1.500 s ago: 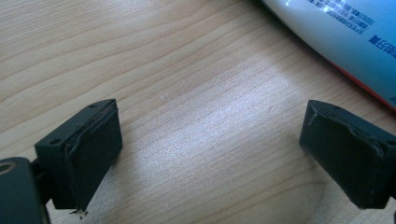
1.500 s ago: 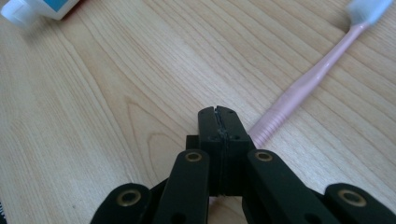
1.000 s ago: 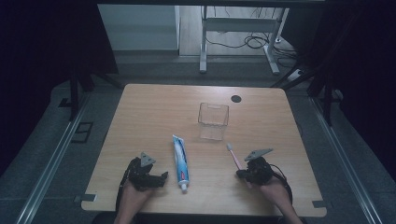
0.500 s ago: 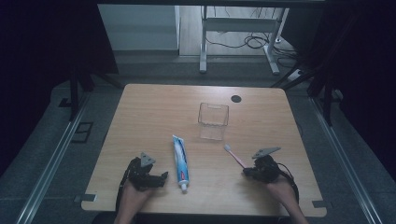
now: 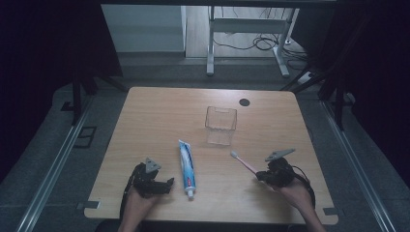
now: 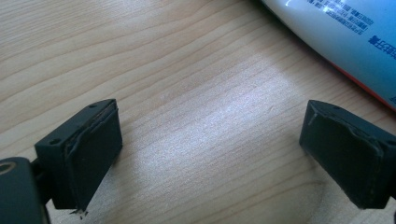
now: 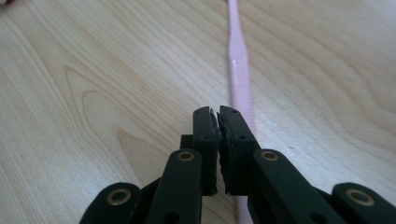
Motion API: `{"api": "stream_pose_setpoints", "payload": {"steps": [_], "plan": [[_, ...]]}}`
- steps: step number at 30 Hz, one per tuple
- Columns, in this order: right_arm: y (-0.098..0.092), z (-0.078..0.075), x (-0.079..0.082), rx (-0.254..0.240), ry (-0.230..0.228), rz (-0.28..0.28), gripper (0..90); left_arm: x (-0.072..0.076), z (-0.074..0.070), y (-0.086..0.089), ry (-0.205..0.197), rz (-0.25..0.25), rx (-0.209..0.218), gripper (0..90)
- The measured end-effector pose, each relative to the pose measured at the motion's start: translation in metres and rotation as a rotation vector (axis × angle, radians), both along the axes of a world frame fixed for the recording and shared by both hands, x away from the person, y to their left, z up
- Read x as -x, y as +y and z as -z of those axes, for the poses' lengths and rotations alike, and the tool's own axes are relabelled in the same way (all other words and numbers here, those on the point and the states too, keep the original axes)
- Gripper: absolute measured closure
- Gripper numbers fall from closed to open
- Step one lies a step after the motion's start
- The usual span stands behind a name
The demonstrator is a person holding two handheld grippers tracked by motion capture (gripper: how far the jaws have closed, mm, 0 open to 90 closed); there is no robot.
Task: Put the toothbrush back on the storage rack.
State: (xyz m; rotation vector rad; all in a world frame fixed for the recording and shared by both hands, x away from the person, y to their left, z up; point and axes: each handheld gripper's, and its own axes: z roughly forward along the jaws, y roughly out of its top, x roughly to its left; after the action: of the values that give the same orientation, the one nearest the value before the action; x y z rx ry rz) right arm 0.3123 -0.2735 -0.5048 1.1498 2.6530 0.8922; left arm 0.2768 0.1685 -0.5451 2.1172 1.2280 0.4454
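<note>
A pink toothbrush [image 5: 243, 163] lies slanted on the wooden table [image 5: 159, 116], its head toward the far left. My right gripper [image 5: 261, 175] sits at its handle end. In the right gripper view the jaws [image 7: 218, 114] are shut, having just eased apart a hair, with nothing seen between the pads. The toothbrush [image 7: 238, 60] runs under the right jaw. A blue and white toothpaste tube [image 5: 187, 169] lies at the front middle. My left gripper [image 5: 168, 184] rests open to its left, and the tube [image 6: 345, 37] lies beyond its jaws [image 6: 210, 154].
A clear plastic box [image 5: 221, 124] stands empty past the toothbrush, near the table's middle. A small black disc [image 5: 244, 102] lies at the far edge. Bare wood spreads across the left and far parts of the table.
My right hand has shifted right. The toothbrush's handle end went with it, so the brush now lies more slanted. The left hand and the toothpaste have not moved.
</note>
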Motion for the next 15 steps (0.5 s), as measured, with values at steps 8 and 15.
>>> {"api": "stream_pose_setpoints", "payload": {"steps": [8,15], "plan": [[0.003,-0.011,-0.008,0.085,0.001,0.0,72.7,0.0,0.0,0.0,0.0,-0.001,0.001,5.6],[0.009,-0.013,-0.021,0.135,0.044,-0.007,67.1,0.0,0.0,0.0,0.001,-0.002,0.001,5.6]]}}
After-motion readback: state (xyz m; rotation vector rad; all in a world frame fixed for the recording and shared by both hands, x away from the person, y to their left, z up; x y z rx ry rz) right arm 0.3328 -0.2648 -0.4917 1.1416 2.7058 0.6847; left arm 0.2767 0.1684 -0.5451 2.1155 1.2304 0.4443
